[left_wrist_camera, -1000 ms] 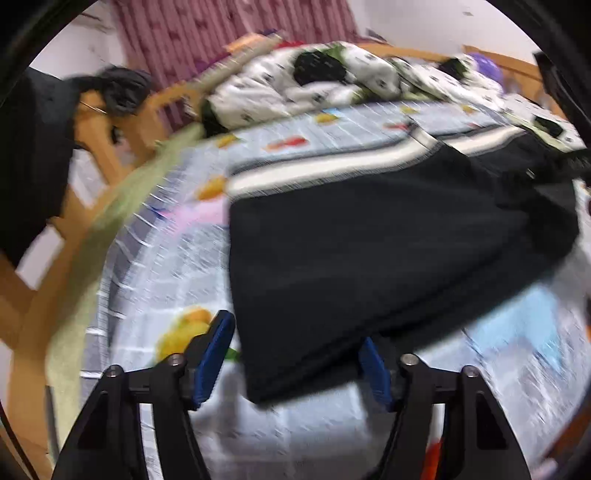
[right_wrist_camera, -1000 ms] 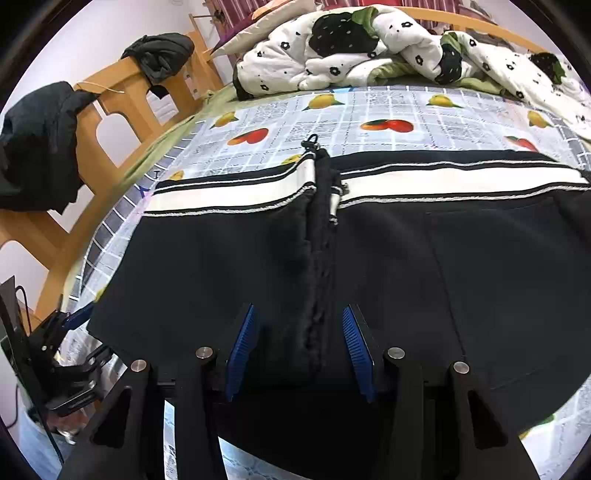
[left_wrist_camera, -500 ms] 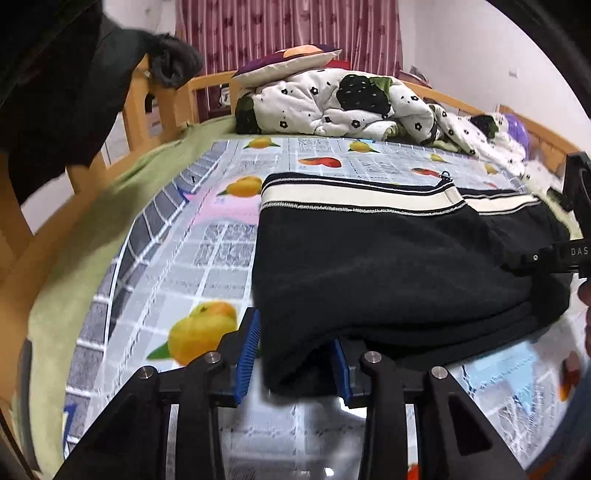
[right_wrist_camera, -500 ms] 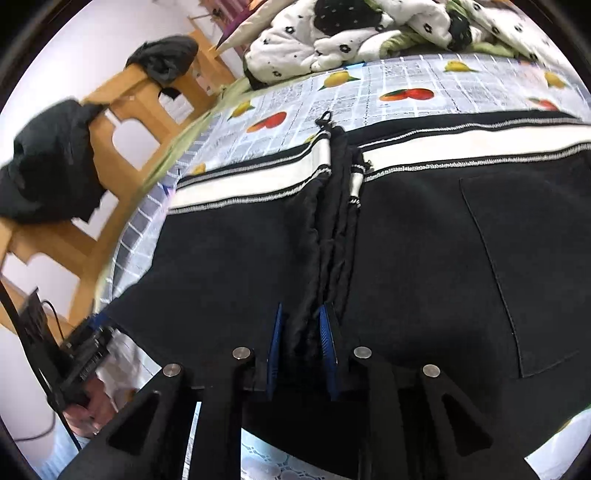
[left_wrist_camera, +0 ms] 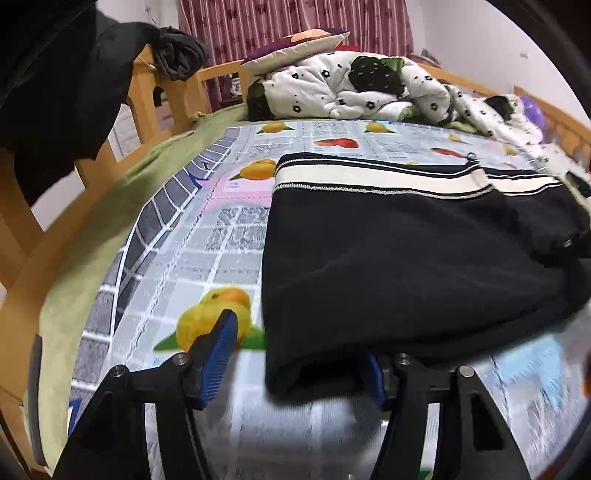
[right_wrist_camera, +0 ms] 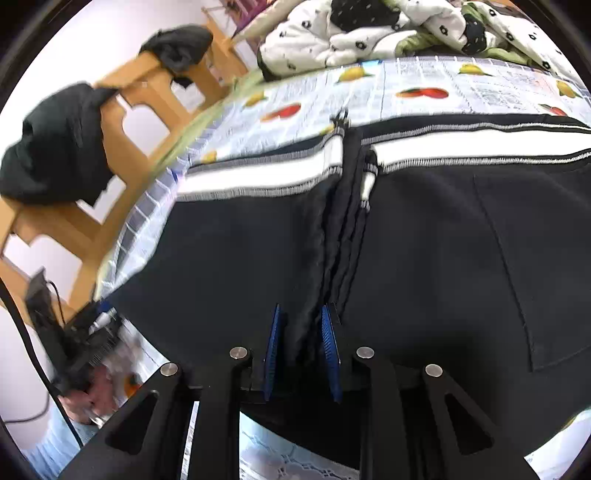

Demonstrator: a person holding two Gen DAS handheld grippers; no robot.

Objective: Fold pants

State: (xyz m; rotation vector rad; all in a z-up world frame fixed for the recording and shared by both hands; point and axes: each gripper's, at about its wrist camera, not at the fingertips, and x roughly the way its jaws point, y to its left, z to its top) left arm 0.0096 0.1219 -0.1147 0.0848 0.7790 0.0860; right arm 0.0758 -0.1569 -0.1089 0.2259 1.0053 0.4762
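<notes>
Left gripper [left_wrist_camera: 295, 358]: jaws wide apart, straddling the folded corner of the pants [left_wrist_camera: 406, 266] at the near edge of the bed [left_wrist_camera: 221, 243], clamping nothing. Right gripper [right_wrist_camera: 302, 350]: ribbed blue pads nearly together, pinching a bunched ridge of the soft black knit fabric. Cream striped waistband [right_wrist_camera: 266, 177] lies toward the quilt [left_wrist_camera: 351, 88]. Glossy fruit-print grid mat beneath; no legible writing

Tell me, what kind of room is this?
Most likely a bedroom. The pants lie on a bed with a wooden frame, a crumpled flowery quilt and a pillow sit at the far end, with curtains behind.
</notes>
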